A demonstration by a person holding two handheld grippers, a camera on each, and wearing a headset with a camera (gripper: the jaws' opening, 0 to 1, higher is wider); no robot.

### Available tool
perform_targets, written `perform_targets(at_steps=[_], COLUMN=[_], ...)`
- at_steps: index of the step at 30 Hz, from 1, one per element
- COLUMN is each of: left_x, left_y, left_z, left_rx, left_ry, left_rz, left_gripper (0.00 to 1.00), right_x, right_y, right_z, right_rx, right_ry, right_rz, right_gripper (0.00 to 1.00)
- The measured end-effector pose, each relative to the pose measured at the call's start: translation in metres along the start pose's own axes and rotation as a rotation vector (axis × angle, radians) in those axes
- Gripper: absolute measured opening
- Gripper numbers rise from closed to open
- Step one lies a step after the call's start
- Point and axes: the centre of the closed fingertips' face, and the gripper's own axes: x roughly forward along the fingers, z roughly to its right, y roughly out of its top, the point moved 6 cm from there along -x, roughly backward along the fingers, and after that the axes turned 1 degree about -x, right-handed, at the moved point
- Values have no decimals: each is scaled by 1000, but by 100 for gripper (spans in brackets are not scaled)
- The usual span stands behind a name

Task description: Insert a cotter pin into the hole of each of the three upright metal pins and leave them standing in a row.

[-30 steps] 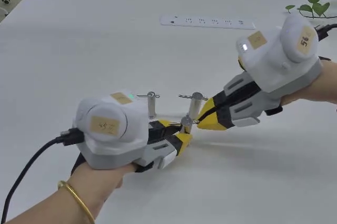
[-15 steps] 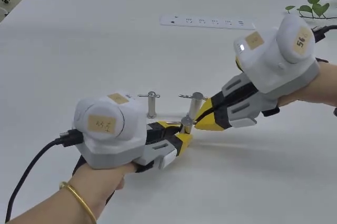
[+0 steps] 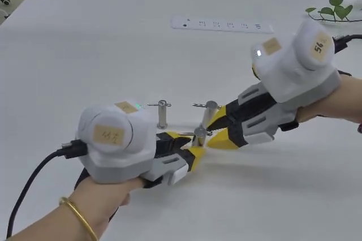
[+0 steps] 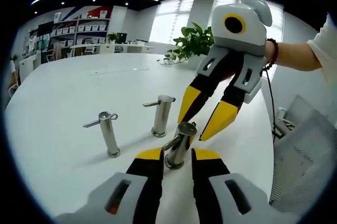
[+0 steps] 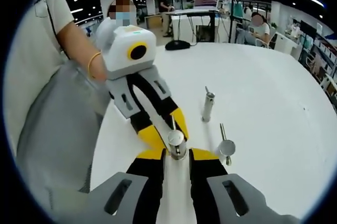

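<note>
**A:** How will the near pin (image 4: 178,145) handle?

**B:** I'd judge it stiff, light and smooth, so easily tipped; best held low on the shaft. The left hand-held gripper (image 4: 178,154) seems to pinch it there, on the bench (image 4: 63,108) just in front of the other two pins (image 4: 109,134).

**A:** Which way does it point?

**B:** Long axis upright, head up. The thin cotter pin (image 4: 169,142) lies crosswise at the head. The right hand-held gripper (image 4: 191,130) is spread and empty, just beside it.

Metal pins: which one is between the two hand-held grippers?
The front metal pin, standing between the left hand-held gripper and right hand-held gripper. The other two pins stand behind it, untouched.
</note>
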Motion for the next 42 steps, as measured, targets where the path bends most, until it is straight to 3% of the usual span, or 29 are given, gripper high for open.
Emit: perform_targets(at_steps=[13,33,42], left_x=[-3,-6,-13], left_y=[-2,-1,0], left_z=[3,0,4], left_rx=[39,61,60], left_ry=[3,20,12], left_rz=[-33,-54,-66], left_gripper=[28,29,31], right_x=[11,18,17], right_y=[2,-2,-2], right_z=[-3,-3,-3], right_rx=[2,-14,5], right_ry=[-47,-66,-81], right_rz=[83,132,155], right_gripper=[22,15,14])
